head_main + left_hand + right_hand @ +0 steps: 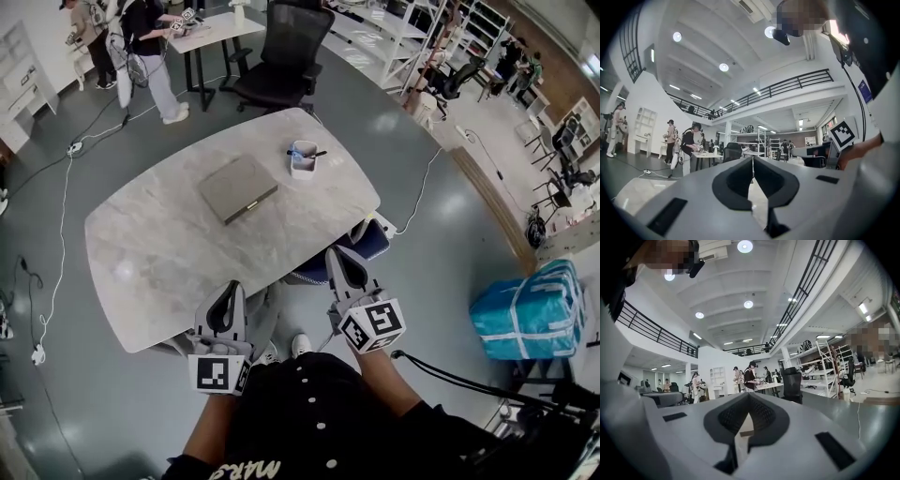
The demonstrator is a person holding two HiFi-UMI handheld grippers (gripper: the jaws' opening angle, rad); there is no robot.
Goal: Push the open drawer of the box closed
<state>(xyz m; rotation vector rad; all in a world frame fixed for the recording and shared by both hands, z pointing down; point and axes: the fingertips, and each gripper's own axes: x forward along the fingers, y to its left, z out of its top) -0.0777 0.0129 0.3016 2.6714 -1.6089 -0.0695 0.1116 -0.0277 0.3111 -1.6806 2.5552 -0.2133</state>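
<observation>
While the person (309, 412) stands at the table's (141, 272) near edge:
Left gripper (753, 161): jaws pressed together, nothing between them.
Right gripper (748, 399): jaws pressed together, empty.
Box (238, 187): flat at mid-table, well beyond both grippers.
White tub (303, 161): near the box, to its right.

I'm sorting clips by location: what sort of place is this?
Probably a large open lab or workshop hall: white shelving racks, a railed mezzanine overhead, and other people working at a desk beyond the marble-look table.
</observation>
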